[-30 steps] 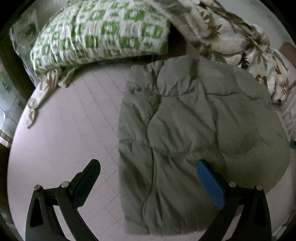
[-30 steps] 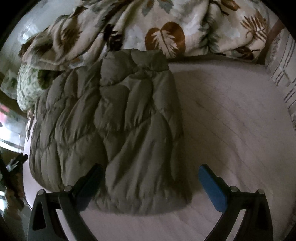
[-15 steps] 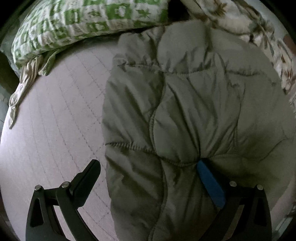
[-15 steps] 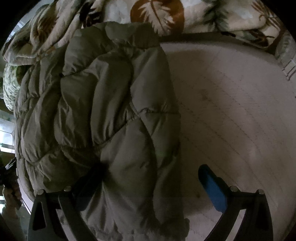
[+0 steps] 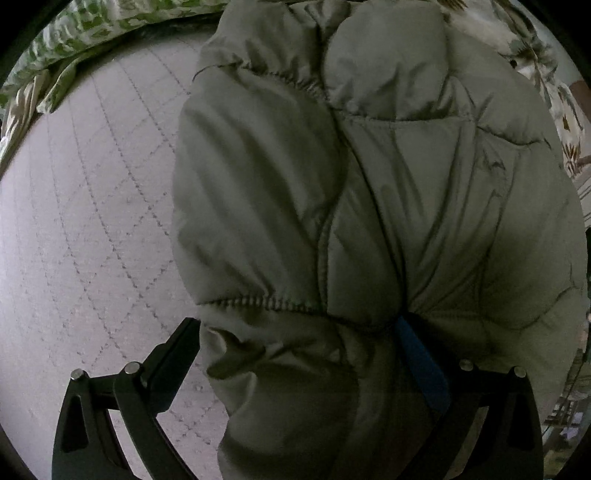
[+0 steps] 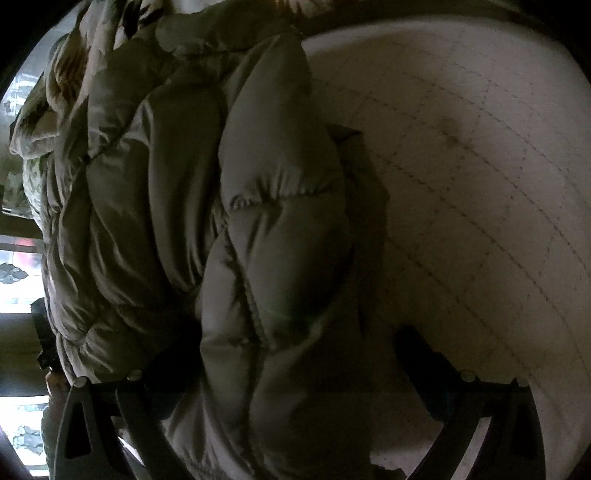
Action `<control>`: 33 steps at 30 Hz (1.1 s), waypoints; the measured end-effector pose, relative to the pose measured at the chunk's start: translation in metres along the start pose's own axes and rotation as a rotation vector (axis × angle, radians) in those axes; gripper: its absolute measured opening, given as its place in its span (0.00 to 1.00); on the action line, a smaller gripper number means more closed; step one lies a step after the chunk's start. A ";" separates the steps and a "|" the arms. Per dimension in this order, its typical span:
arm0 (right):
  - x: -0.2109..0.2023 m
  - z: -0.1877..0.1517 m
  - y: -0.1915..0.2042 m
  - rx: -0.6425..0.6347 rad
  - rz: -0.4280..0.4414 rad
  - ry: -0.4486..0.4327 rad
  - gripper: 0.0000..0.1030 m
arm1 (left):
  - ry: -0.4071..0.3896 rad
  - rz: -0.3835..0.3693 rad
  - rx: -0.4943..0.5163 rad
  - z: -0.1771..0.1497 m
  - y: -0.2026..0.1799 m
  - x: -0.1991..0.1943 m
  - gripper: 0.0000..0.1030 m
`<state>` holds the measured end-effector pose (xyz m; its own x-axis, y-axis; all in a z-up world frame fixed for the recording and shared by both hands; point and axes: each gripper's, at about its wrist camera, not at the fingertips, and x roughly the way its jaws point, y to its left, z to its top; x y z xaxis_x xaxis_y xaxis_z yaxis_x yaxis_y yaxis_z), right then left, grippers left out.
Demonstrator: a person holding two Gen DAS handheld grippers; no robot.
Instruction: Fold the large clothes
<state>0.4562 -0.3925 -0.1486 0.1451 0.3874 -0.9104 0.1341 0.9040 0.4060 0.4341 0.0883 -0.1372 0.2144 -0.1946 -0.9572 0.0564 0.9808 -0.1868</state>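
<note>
A grey-green puffer jacket lies folded on the quilted mattress. My left gripper is open and pushed low over the jacket's near left edge. The fabric bulges between its fingers, and the blue right finger presses into a seam. In the right wrist view the same jacket fills the left half. My right gripper is open over the jacket's near right edge, with padding between its fingers. Its left finger is mostly hidden by fabric.
A green and white patterned pillow lies at the far left of the bed. A leaf-print duvet is bunched behind the jacket. Bare mattress lies right of the jacket. A window is at the left.
Both grippers have moved forward and down onto the jacket's near edge. Both stay open, and the jacket now fills most of each view.
</note>
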 end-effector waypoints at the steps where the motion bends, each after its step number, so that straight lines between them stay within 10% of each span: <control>1: 0.000 0.000 0.001 0.000 -0.004 -0.005 1.00 | -0.004 0.002 -0.001 -0.001 0.000 -0.001 0.99; 4: -0.006 -0.007 0.006 -0.001 -0.003 -0.038 0.93 | -0.041 -0.071 0.001 -0.007 -0.007 -0.008 0.73; 6: -0.011 -0.014 0.008 0.008 0.064 -0.061 0.69 | -0.067 -0.043 0.010 -0.011 -0.013 -0.011 0.69; 15: -0.041 -0.032 0.048 -0.116 -0.027 -0.170 0.31 | -0.078 0.020 0.044 -0.010 -0.044 -0.039 0.32; 33: -0.132 -0.070 0.085 -0.203 -0.049 -0.358 0.25 | -0.213 0.009 0.075 -0.031 -0.063 -0.137 0.25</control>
<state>0.3801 -0.3538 0.0006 0.4796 0.2878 -0.8290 -0.0417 0.9511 0.3060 0.3705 0.0533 -0.0015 0.4159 -0.1920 -0.8889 0.1238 0.9803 -0.1538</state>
